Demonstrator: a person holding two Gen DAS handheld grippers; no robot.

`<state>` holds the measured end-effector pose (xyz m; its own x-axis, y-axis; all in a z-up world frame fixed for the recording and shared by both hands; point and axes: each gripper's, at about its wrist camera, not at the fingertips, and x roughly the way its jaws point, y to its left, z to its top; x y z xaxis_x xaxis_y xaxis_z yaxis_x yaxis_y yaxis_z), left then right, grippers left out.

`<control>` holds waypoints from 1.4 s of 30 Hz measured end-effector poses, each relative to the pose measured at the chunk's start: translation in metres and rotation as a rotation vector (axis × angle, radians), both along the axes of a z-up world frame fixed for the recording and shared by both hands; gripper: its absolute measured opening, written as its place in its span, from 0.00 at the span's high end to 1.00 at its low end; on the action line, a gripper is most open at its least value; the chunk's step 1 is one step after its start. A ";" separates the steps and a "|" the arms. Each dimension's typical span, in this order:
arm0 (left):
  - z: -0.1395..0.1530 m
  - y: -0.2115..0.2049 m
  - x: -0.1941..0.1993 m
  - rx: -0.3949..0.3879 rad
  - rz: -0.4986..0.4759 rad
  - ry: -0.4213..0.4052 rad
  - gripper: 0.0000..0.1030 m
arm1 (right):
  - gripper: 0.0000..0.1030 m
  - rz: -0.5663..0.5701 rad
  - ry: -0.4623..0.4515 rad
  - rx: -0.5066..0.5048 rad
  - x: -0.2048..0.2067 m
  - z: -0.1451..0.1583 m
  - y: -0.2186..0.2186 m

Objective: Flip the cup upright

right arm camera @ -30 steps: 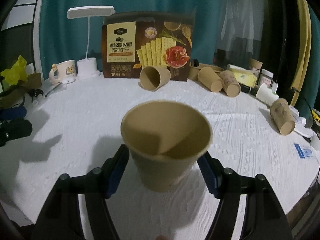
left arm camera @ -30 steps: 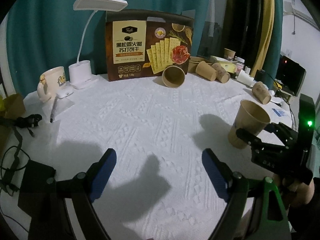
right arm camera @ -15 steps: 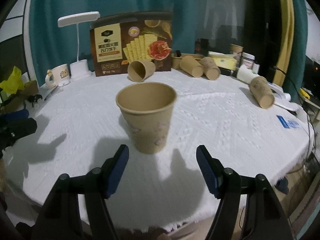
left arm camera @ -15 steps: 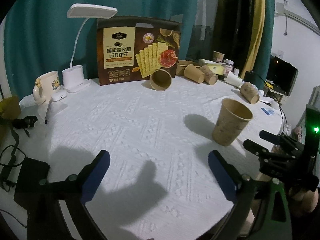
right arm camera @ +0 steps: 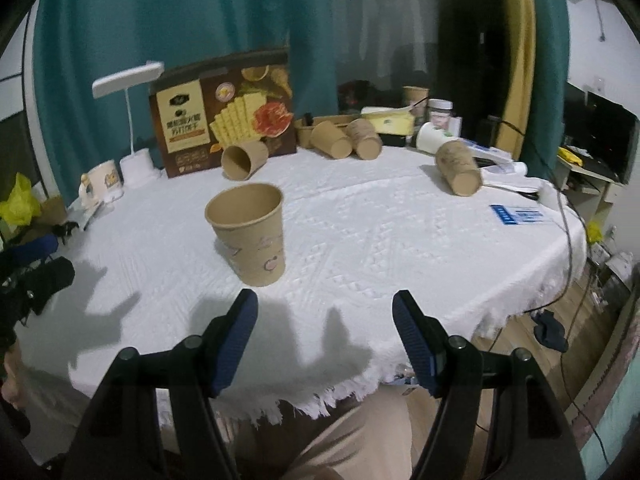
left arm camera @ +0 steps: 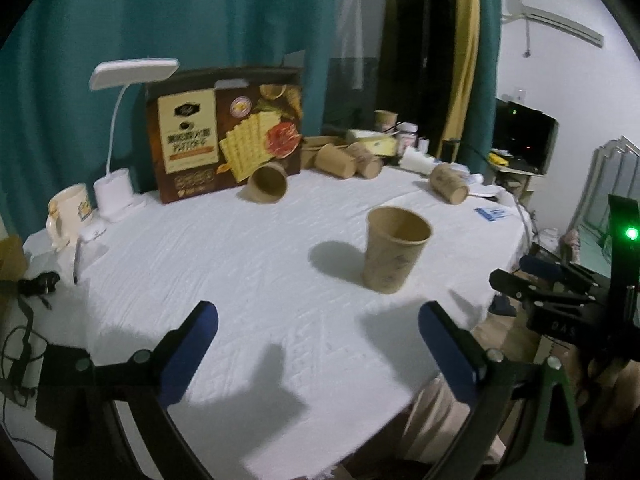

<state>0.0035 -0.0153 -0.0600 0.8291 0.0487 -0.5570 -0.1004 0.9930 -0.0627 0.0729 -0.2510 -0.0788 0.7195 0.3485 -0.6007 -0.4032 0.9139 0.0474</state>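
A brown paper cup (left arm camera: 394, 252) (right arm camera: 250, 236) stands upright, mouth up, on the white tablecloth (left arm camera: 240, 260), touched by nothing. My right gripper (right arm camera: 325, 304) hangs back over the table's near edge; its blue pads are apart with nothing between them, and the cup is ahead to the left. It also shows at the right (left arm camera: 532, 280) in the left wrist view. My left gripper (left arm camera: 316, 316) is open wide; its jaws have just been opening, with only cloth between them. The cup is ahead of its right finger.
Three more paper cups lie on their sides: one by the cracker box (left arm camera: 268, 182), a pair at the back (left arm camera: 336, 158), one at the far right (left arm camera: 450, 182). A desk lamp (left arm camera: 132, 76) and mug (left arm camera: 68, 212) stand at the back left. A person's legs are below the fringed table edge (right arm camera: 320, 404).
The cup was between the right gripper's pads a second ago; now it stands free on the cloth. Both grippers have pulled back and up from the table. The left jaws spread wider.
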 end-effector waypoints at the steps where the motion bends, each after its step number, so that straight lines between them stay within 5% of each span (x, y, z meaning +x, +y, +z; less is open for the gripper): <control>1: 0.004 -0.004 -0.001 0.006 -0.009 -0.008 0.02 | 0.35 -0.007 -0.005 0.004 -0.001 0.005 -0.004; 25: 0.117 -0.027 -0.035 0.081 -0.050 -0.290 0.02 | 0.20 -0.037 -0.242 0.082 -0.066 0.130 -0.038; 42: 0.110 0.004 -0.038 0.062 -0.033 -0.300 0.02 | 0.14 -0.017 -0.222 0.080 -0.056 0.125 -0.006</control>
